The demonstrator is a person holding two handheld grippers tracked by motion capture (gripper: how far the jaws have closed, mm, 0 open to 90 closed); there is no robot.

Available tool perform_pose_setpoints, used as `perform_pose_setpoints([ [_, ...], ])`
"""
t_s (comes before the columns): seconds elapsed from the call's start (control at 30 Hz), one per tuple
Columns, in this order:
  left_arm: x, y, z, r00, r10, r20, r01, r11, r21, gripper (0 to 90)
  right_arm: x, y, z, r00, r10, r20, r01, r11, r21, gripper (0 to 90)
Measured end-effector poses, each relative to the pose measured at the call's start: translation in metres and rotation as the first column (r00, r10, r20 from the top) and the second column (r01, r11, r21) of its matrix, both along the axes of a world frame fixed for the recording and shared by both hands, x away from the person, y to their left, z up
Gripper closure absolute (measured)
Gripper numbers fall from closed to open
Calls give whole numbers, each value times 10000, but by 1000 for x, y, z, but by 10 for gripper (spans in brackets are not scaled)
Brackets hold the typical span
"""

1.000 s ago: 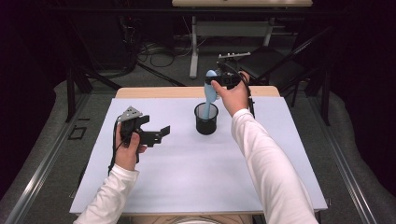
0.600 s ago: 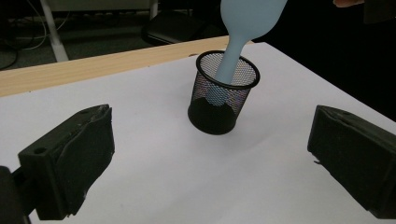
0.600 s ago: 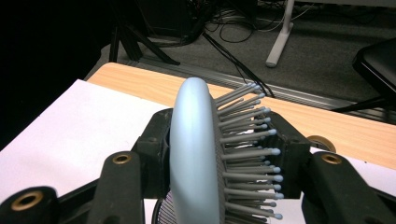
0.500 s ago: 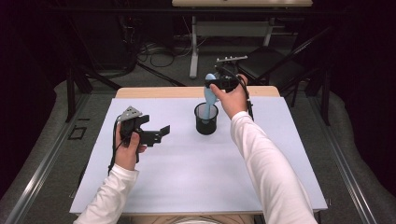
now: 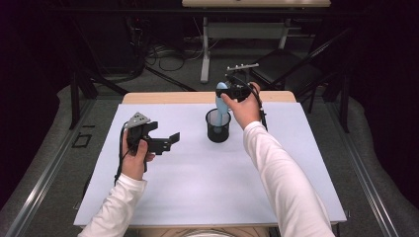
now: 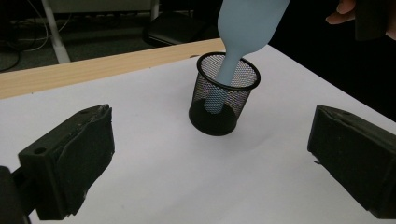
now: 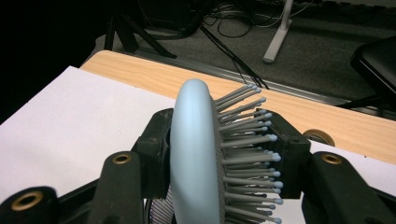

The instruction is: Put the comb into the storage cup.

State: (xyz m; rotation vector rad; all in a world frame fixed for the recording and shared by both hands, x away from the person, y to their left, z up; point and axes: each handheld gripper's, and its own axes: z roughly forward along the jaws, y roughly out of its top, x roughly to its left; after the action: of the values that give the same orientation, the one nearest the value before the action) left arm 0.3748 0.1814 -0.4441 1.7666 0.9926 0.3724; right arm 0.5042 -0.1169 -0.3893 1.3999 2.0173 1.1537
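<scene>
R tongs (image 5: 232,92) grip brush (image 5: 222,101) w/ handle in cup (image 5: 218,126), L tongs (image 5: 165,143) open; we risk tipping cup if brush leans.

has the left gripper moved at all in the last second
No. In the high view the left gripper sits at the same spot on the white sheet, same gap to the mesh cup, jaws open and empty.

No legible txt, labels, brands or nos. on anything here.
</scene>
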Motion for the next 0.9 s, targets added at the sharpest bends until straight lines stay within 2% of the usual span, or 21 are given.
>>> perform_pose_setpoints([
  [0.37, 0, -1, 0, 10000, -35, 23, 35, 10000, -18, 7, -1, 2, -5, 9999, 84, -133, -87, 9997, -217, 488],
  [0.9, 1, -2, 1, 9999, -111, 30, 111, 9999, -27, 7, -3, 5, -7, 9997, 201, -103, -203, 9997, -143, 471],
])
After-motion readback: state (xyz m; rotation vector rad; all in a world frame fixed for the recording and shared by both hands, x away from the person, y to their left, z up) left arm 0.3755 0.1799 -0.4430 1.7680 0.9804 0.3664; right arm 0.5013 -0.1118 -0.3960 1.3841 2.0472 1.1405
